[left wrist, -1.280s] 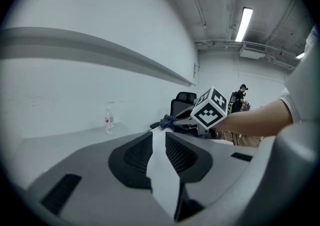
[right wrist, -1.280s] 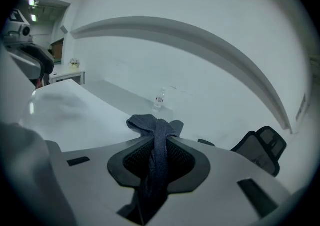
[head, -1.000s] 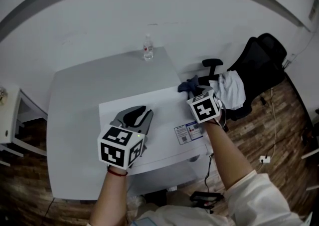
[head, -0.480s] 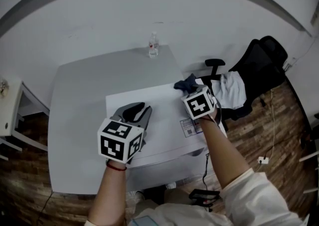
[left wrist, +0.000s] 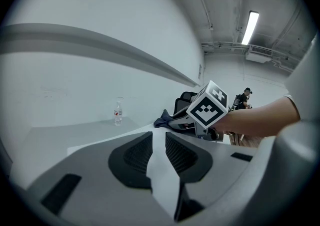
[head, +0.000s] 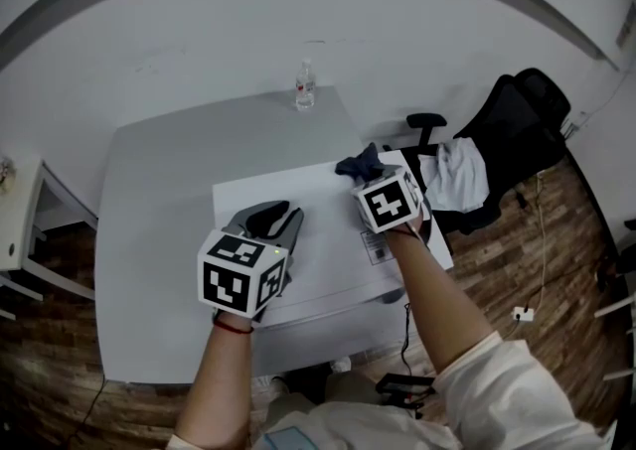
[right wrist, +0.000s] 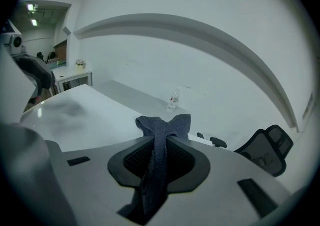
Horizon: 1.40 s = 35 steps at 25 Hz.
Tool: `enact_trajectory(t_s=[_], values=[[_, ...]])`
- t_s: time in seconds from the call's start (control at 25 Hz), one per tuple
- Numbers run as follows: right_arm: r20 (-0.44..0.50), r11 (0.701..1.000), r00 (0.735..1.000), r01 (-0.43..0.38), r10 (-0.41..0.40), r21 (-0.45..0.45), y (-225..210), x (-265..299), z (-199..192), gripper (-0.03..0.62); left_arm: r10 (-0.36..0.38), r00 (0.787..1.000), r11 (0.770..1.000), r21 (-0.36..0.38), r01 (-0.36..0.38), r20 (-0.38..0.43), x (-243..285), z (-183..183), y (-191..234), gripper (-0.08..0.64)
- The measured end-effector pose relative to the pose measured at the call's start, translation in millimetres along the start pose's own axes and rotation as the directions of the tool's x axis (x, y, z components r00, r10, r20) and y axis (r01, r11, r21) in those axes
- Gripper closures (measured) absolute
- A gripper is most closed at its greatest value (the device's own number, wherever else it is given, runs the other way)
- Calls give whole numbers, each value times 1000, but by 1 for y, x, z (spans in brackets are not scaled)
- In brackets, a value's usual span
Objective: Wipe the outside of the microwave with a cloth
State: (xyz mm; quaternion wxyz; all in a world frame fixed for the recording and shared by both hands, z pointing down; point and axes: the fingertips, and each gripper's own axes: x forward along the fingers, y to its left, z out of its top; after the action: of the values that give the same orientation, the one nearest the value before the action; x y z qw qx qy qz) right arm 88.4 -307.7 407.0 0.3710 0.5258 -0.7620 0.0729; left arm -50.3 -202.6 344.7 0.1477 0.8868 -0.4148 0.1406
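- Nearest, the person's two forearms are reaching out over the microwave [head: 318, 202], a white box sitting on the grey worktop [head: 149, 210] with its top facing upward
- The left tool [head: 272, 224] is hanging over the near-left part of that top; its jaws are standing partly apart with nothing between them, and only the white surface is showing through the gap
- A printed label [head: 376, 247] is showing on the near-right part of the top, just beside the right forearm
- A little farther and to the right, the right tool [head: 372, 178] is pinching the dark blue cloth [head: 356, 164]: its jaws are closed on a bunched fold, and the free end is fanning out past the tips
- The cloth is sitting at the far edge of the microwave's top, towards the right; whether it is pressing on the surface or just above it is not clear
- Judging by this, the wiping is looking to be under way on the top only, at its far-right stretch; no streak or damp patch is showing how much is done, and the front, sides and the rest of the top are probably left to do
- Farthest off, a small clear bottle [head: 305, 87] is standing at the worktop's far edge, and a black office chair [head: 522, 115] with a white garment [head: 457, 175] over it is standing to the right
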Motion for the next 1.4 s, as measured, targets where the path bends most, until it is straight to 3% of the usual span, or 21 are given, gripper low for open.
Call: enact_trajectory(t_s=[0.4, 1.4], values=[[4, 998, 999, -43, 43, -52, 26, -2, 10, 508, -1, 1000, 1000, 2, 1, -30, 1, -7, 1, 489], [48, 984, 984, -169, 173, -63, 103, 8, 50, 508, 4, 1000, 999, -39, -5, -30, -13, -14, 23, 489]])
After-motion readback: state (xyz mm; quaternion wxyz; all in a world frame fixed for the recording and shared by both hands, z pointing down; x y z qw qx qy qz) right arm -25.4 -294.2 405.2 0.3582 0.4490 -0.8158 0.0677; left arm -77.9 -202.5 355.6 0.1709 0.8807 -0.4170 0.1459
